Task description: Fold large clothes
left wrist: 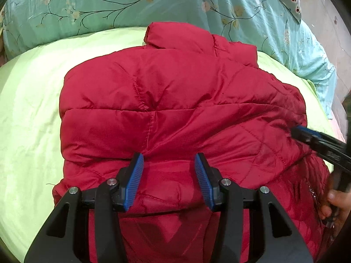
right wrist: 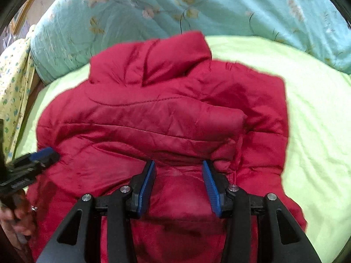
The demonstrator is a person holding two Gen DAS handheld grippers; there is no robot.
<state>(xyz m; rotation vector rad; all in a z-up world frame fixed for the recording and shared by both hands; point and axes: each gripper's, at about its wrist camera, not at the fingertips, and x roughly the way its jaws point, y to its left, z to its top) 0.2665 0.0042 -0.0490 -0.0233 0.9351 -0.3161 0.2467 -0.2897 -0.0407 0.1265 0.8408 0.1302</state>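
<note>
Both sets of jaws stand released, blue pads spread apart with nothing between them. Left gripper (left wrist: 169, 164) hovers over the lower back of the red puffer jacket (left wrist: 175, 100), and the right gripper (right wrist: 178, 168) hangs above the same garment beside it. In the left wrist view the right gripper enters from the right edge, its tip against the jacket's side. That jacket lies spread on a pale green sheet (left wrist: 28, 109) covering the bed, collar pointing away. Beyond the collar a teal floral quilt (right wrist: 153, 6) is bunched up along the far edge. A yellow patterned cloth (right wrist: 13, 83) hangs at the left in the right wrist view.
</note>
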